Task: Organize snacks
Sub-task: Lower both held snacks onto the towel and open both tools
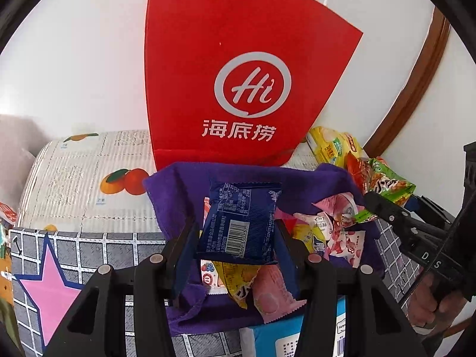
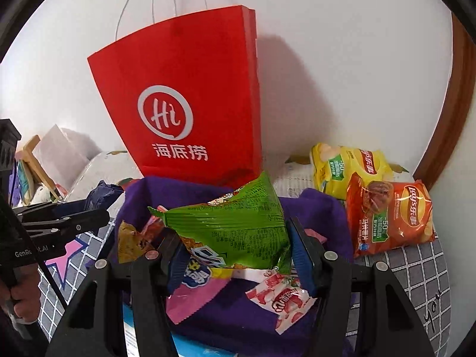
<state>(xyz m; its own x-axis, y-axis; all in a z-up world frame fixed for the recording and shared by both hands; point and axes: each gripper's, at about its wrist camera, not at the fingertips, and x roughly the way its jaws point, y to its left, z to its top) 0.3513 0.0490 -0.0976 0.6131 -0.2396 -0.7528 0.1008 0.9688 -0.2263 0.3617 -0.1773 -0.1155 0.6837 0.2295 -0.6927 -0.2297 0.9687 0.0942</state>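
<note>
Taking the red paper bag point(image 1: 226, 68) as the landmark and reading from the left: directly in front of it, the left gripper point(image 1: 235, 238) has its jaws pinching a dark blue packet point(image 1: 238, 223), held up above a purple cloth point(image 1: 297, 184) that lies at the bag's foot and is heaped with small sweets. To the right, also in front of the bag, the right gripper point(image 2: 235, 253) pinches a green snack packet point(image 2: 232, 223) over the same cloth. Further right of the bag, a yellow crisp packet point(image 2: 342, 166) and an orange crisp packet point(image 2: 389, 217) lie on the grid-patterned tabletop point(image 2: 416, 267), untouched.

The step in hand appears to be sorting: both packets are lifted but not placed. Whether they belong in the bag or on the cloth cannot be told. Next, each should be carried to its place and released only once clear of the loose sweets.
</note>
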